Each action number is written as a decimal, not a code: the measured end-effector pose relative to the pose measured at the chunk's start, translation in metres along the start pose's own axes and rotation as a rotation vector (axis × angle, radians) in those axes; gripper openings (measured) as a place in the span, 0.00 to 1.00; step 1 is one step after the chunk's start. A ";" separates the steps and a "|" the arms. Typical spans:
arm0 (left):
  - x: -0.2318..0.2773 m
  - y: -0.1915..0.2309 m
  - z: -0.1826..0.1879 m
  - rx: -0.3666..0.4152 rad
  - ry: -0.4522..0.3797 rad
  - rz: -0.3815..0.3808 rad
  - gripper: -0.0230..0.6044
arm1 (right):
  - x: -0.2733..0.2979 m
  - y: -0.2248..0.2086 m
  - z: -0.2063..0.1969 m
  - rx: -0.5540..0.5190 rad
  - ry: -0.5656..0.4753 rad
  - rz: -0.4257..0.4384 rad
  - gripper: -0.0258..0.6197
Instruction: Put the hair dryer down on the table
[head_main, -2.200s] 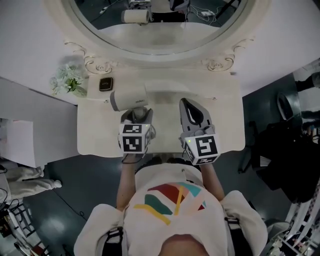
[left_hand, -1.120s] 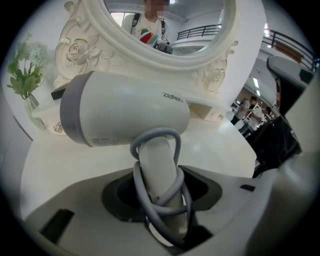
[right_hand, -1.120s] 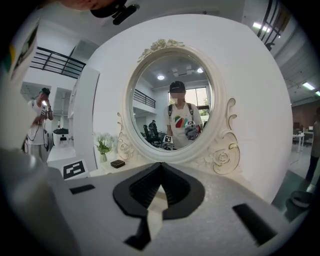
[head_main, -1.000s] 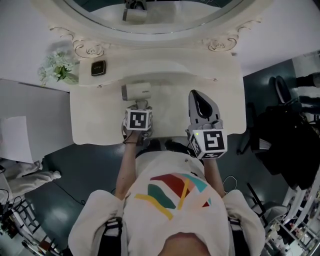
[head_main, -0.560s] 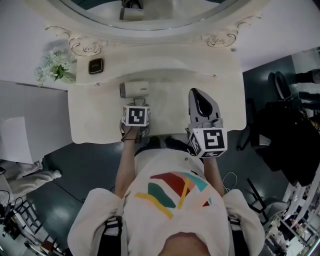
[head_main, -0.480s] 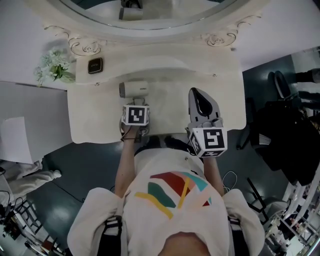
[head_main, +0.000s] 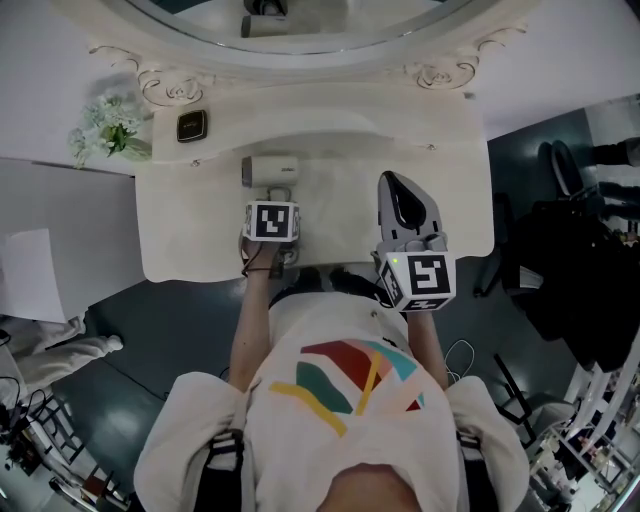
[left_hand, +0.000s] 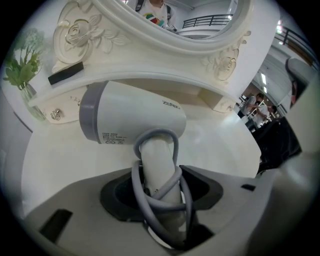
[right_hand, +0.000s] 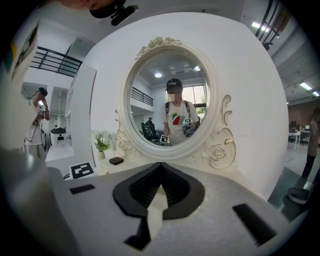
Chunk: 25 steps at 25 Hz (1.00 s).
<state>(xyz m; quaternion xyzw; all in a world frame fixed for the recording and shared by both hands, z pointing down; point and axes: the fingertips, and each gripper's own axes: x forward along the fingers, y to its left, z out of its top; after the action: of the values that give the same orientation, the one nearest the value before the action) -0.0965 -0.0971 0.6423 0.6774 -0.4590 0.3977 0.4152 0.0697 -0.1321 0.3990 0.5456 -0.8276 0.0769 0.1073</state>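
Observation:
A white hair dryer (head_main: 270, 171) with a grey rear cap lies sideways at the table's (head_main: 190, 245) middle, just in front of the mirror's base. Whether its body rests on the tabletop I cannot tell. Its handle (left_hand: 159, 165), wound with a grey cord, points back into my left gripper (left_hand: 161, 182). The jaws stand on either side of the handle, still touching the cord, and they are opening. In the head view the left gripper (head_main: 274, 203) sits right behind the dryer. My right gripper (head_main: 398, 190) hovers to the right, shut and empty (right_hand: 160, 167).
An oval mirror (head_main: 330, 35) in an ornate white frame rises at the table's back. A small dark box (head_main: 191, 126) and a vase of white flowers (head_main: 105, 135) stand on the shelf at back left. To the right, the table ends at a drop to dark floor (head_main: 540, 150).
Since two seconds ago the left gripper has carried the dryer a little farther back on the table. Over the last second it has hardly moved. The right gripper has stayed put.

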 end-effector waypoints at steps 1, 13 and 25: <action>0.001 0.000 -0.001 -0.009 0.000 -0.004 0.37 | 0.000 0.001 0.000 0.000 -0.001 0.003 0.04; 0.002 0.002 0.000 -0.079 -0.043 -0.019 0.40 | 0.002 0.007 0.002 -0.006 -0.007 0.032 0.04; 0.002 -0.005 0.002 -0.114 -0.132 -0.027 0.49 | -0.001 0.011 0.002 -0.007 -0.014 0.050 0.04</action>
<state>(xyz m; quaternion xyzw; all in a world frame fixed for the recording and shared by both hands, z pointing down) -0.0910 -0.0987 0.6421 0.6833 -0.4982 0.3199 0.4274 0.0595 -0.1277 0.3964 0.5247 -0.8421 0.0731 0.1014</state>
